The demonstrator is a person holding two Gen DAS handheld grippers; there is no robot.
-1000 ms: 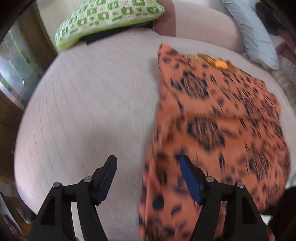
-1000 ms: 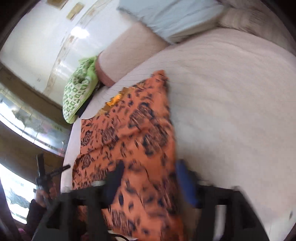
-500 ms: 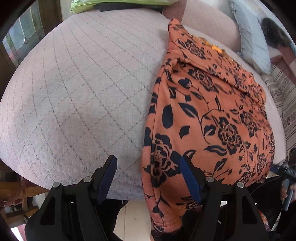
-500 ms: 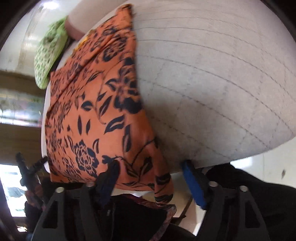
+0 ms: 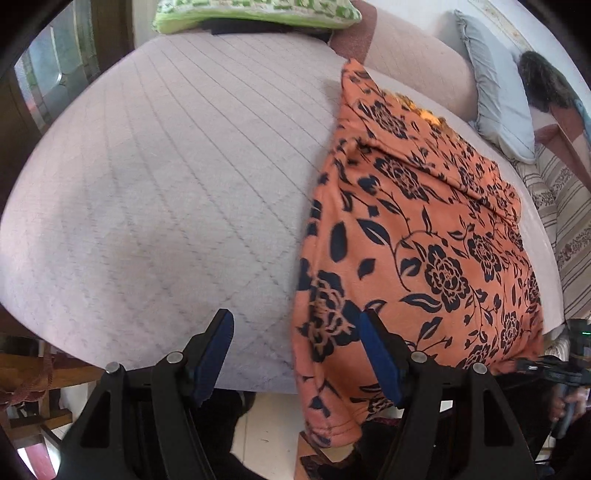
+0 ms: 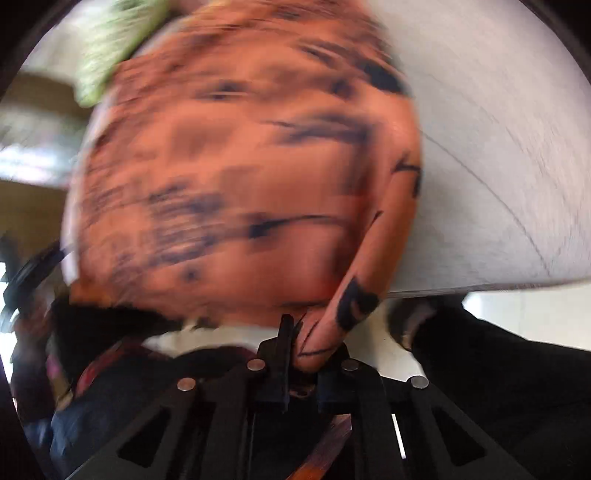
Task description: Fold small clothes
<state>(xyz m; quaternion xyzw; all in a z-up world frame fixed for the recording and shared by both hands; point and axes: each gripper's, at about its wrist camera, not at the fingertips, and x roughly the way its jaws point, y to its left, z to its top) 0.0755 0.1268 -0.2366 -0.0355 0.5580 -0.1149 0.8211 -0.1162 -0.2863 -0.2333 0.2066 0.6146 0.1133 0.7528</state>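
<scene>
- Orange floral garment (image 5: 424, 236) lies spread on the quilted pink bed (image 5: 166, 184), its near hem spilling over the bed's front edge
- Right gripper (image 6: 301, 345) is clamped tight on a bunched corner of that hem, the fabric pinched between its jaws; this view is heavily blurred
- Left gripper (image 5: 297, 354) hangs wide apart at the bed's front edge, gripping nothing, with the garment's left border between its blue pads (image 5: 218, 347)
- Green patterned cushion (image 5: 255, 13) sits at the far end of the bed
- Grey pillow (image 5: 498, 96) rests far right, beside a striped cloth (image 5: 569, 221)
</scene>
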